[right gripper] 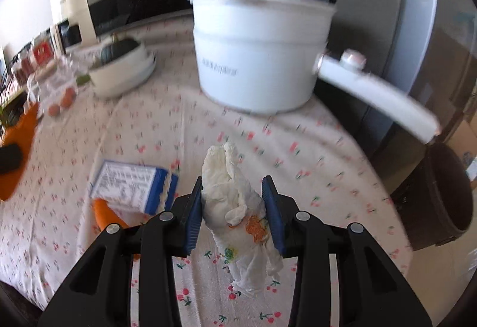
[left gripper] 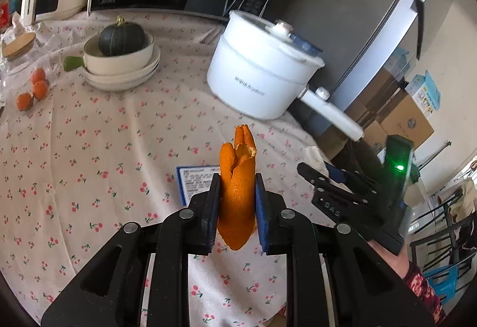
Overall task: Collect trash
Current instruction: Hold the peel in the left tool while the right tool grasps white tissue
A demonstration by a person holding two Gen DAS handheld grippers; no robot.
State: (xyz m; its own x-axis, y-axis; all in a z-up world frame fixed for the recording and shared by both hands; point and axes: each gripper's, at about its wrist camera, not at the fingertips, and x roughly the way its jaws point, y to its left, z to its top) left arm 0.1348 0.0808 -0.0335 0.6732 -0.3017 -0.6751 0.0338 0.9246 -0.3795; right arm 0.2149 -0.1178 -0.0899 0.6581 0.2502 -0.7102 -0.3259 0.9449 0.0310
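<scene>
Orange peel (left gripper: 237, 196) and crumpled paper tissue (right gripper: 238, 216), each pinched in its own tongs above the cherry-print worktop (left gripper: 89, 148).

Left tongs (left gripper: 237, 208) are closed on the peel at mid-length: light, leathery, likely slick inside. Right tongs (right gripper: 235, 213) are closed across the tissue's bulk: soft, weightless, apt to tear or slip if caught by an edge. Blue carton (right gripper: 134, 187) lies beside; dark bin (right gripper: 441, 196) stands off the worktop edge.

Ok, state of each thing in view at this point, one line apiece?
Left hand-held gripper: shut on orange peel.
Right hand-held gripper: shut on crumpled tissue.
Pot: lid on, upright.
Blue box: lying flat on table.
Squash: sitting in bowl.
Bin: open.
</scene>
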